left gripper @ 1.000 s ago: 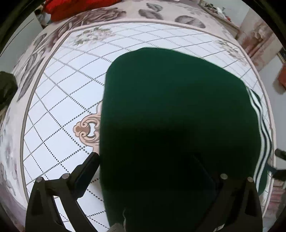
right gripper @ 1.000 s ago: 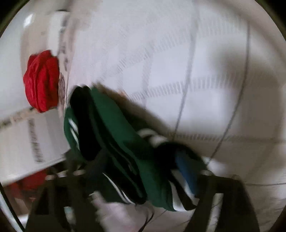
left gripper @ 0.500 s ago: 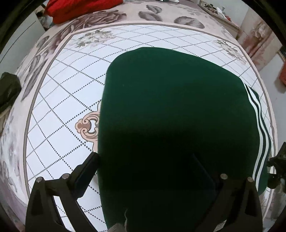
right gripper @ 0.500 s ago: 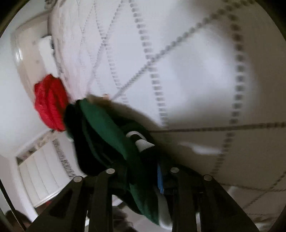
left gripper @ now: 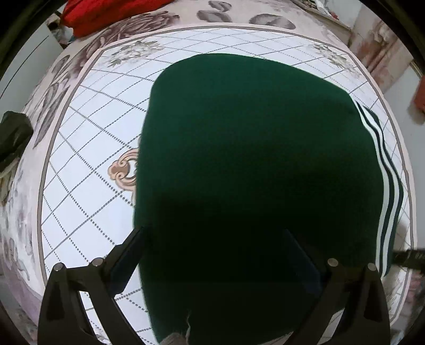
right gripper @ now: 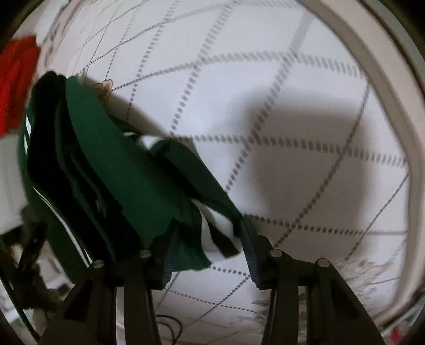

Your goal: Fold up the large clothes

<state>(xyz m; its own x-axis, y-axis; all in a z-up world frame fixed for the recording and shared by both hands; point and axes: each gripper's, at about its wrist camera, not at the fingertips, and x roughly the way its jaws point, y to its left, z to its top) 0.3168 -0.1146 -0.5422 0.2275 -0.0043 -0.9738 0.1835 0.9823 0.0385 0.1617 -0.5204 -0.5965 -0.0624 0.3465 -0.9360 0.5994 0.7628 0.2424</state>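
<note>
Right wrist | right tool (right gripper: 205, 254) half apart, just been opening | green garment (right gripper: 119, 169) edge lying loosely between fingers

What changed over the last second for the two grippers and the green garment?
The right gripper swung across the quilt; its jaws closed, then have just been opening, and now stand apart with the striped edge of the green garment lying loosely between them. The left gripper kept its place, open over the flat garment. The red cloth at the far edge did not move.
</note>
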